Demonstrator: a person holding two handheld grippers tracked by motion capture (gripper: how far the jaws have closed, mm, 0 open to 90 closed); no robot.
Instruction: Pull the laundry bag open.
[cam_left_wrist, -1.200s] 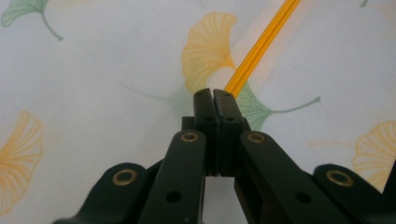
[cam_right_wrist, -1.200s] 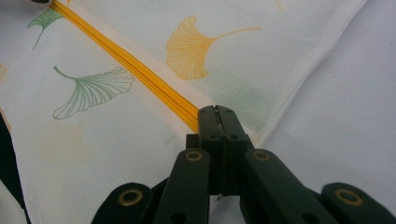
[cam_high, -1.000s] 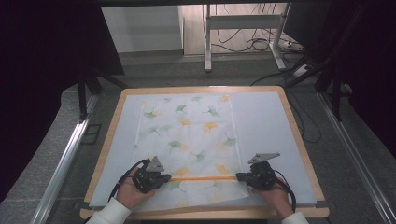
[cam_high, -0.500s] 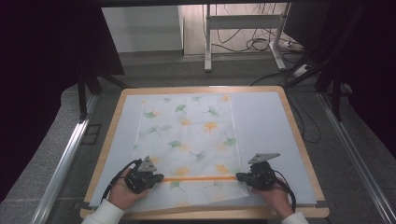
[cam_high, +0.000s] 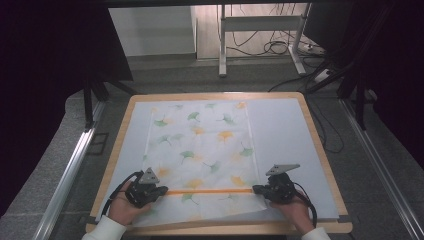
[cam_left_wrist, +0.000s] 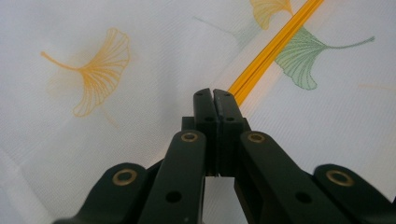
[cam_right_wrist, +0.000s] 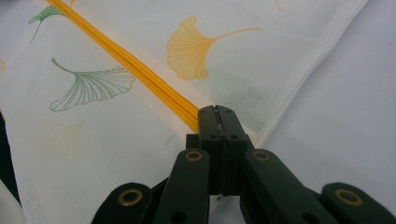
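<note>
A white cloth (cam_high: 200, 145) printed with green and orange ginkgo leaves lies flat on the table mat. An orange stripe (cam_high: 210, 191) runs across its near part, stretched straight between the two grippers. My left gripper (cam_high: 162, 191) is shut on the cloth at the stripe's left end. In the left gripper view the jaws (cam_left_wrist: 214, 93) meet right where the stripe (cam_left_wrist: 271, 51) ends. My right gripper (cam_high: 256, 189) is shut on the cloth at the stripe's right end, near the cloth's edge. In the right gripper view the stripe (cam_right_wrist: 126, 60) runs into the closed tips (cam_right_wrist: 215, 109).
The cloth rests on a pale mat (cam_high: 285, 140) on a wooden-rimmed table (cam_high: 320, 150). Bare mat lies right of the cloth. Beyond the table are a dark floor, metal rails (cam_high: 70, 170), a desk frame and cables (cam_high: 280, 47).
The left hand and its gripper have shifted to the left along the near edge, and the orange stripe now reaches further left. The right gripper has kept still.
</note>
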